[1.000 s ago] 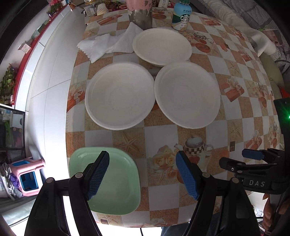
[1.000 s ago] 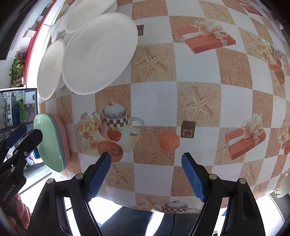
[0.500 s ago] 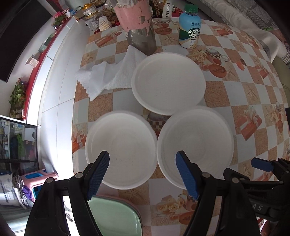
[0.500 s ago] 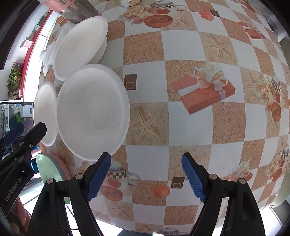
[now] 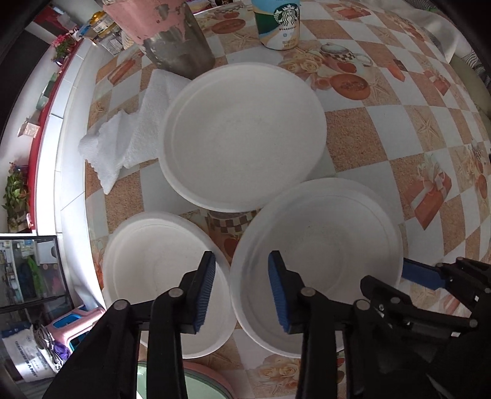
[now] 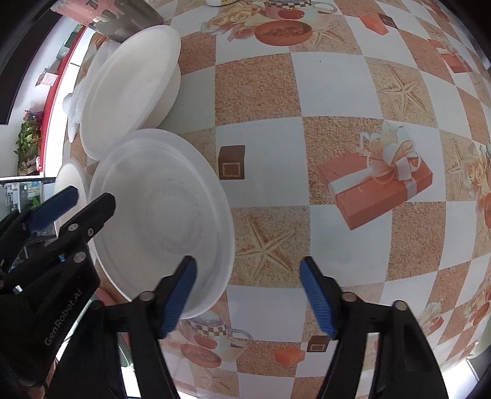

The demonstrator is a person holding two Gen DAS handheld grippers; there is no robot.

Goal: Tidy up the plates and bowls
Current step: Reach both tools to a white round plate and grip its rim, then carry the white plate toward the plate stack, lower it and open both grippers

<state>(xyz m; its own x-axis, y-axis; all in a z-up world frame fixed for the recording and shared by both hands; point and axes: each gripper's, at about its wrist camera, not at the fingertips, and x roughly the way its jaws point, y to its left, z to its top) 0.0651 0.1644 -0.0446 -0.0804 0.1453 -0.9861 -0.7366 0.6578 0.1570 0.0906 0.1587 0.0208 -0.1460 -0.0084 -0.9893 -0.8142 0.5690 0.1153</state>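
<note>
So there are three white dishes clustered on the worktop [image 5: 383, 129], which has that checkered cloth with starfish and gift boxes printed on it. The far bowl [image 5: 242, 135] sits highest in the left wrist view, and its near rim overlaps the two closer ones a bit. The near-left plate [image 5: 153, 270] and near-right plate [image 5: 331, 245] sit side by side, rims just about touching.

The left gripper [image 5: 242, 294] is right over that spot where the two near plates meet. Its left finger hangs over the near-left plate's right edge, the right finger over the near-right plate's left side. Jaws are only partly open, a narrowish gap, and nothing is held between them. Can't tell if the pads actually touch a rim.

The right gripper [image 6: 248, 294] is spread wide and empty. Its left finger is over the right rim of the near-right plate [image 6: 159, 214], its right finger is out over bare cloth, so the plate's edge lies between the jaws but well off to one side.

Other stuff: a crumpled white paper towel [image 5: 122, 144] tucked left of the far bowl, a metal can [image 5: 178, 52] with a pink top behind it, and a Starbucks bottle [image 5: 279, 24] further back. A green plate [image 5: 196, 386] on a pink one peeks in at the bottom edge, under the left gripper.
</note>
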